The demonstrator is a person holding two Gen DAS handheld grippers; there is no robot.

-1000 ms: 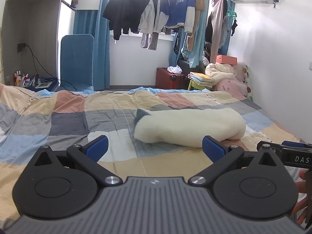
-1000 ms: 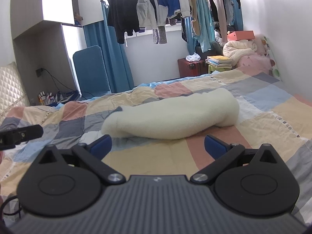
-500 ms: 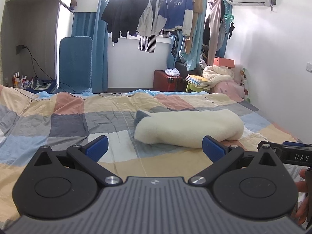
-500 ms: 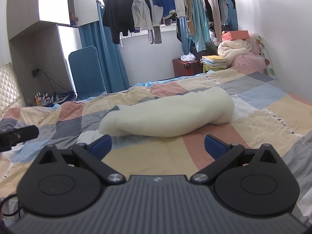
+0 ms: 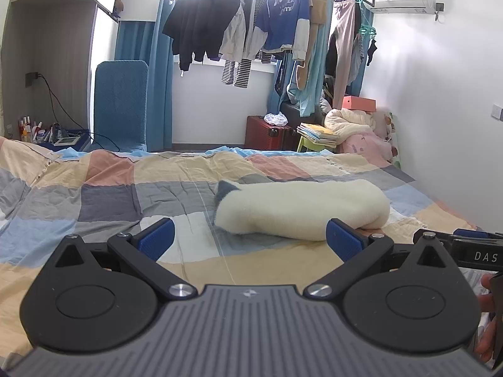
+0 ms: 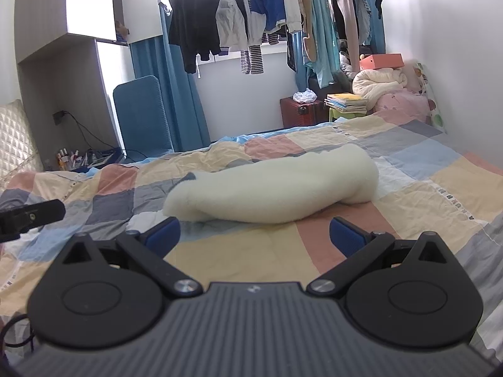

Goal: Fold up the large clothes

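Note:
A cream fleece garment (image 5: 301, 209) lies folded into a long thick bundle on the patchwork bed cover (image 5: 125, 194), with a grey edge showing at its left end. It also shows in the right wrist view (image 6: 273, 188). My left gripper (image 5: 250, 240) is open and empty, a short way in front of the bundle and above the cover. My right gripper (image 6: 254, 232) is open and empty, also just short of the bundle. The right gripper's side shows at the left view's right edge (image 5: 471, 245). The left gripper's tip shows at the right view's left edge (image 6: 31, 216).
Clothes hang on a rail (image 5: 251, 25) at the window beyond the bed. A blue chair (image 5: 121, 103), a red suitcase (image 5: 270, 132), books (image 5: 317, 132) and piled bedding (image 5: 355, 125) stand past the foot. A white wall (image 5: 440, 125) runs along the right side.
Both grippers have drawn back and tilted up slightly, so the bundle sits a little lower and farther in both views. The bundle has not moved.

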